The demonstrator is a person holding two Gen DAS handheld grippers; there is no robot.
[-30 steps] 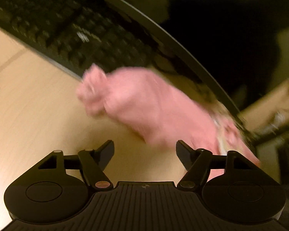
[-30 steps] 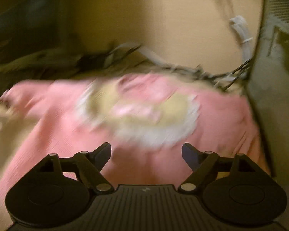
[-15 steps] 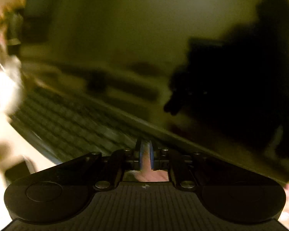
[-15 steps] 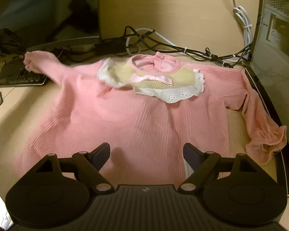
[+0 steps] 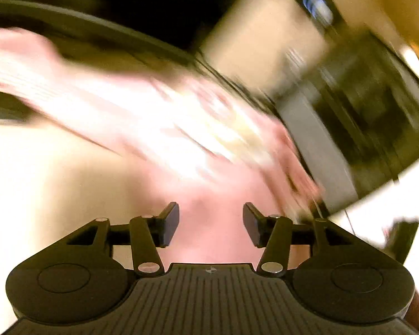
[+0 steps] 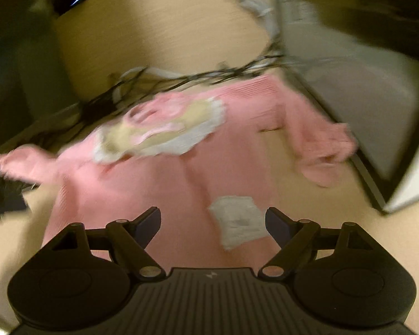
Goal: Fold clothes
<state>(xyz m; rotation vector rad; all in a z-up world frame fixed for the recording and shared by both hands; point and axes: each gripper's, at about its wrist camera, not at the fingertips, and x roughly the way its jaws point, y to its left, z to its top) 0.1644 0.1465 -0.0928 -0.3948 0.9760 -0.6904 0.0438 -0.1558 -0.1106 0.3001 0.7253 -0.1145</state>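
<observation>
Landmark = the pink ribbed knit top w/ cream-and-white frilled bib point(image 6: 164, 167), spread front-up on the pale wooden table point(image 6: 164, 44), sleeves out to both sides, no fold in it that you can see.

Left of the top, one cuff trails toward dark gear at the table edge. Your left gripper point(image 5: 211, 224) hangs over its near hem, jaws wide apart, gripping nothing; that view is badly blurred.

Your right gripper point(image 6: 212, 224) is above the hem too, jaws wide, empty, straddling a white sewn-in label point(image 6: 236, 223), probably lining up on the hem.

Right of the top, the other sleeve bunches against a grey computer case point(image 6: 357, 83); black cables point(image 6: 209, 75) run behind the collar.
</observation>
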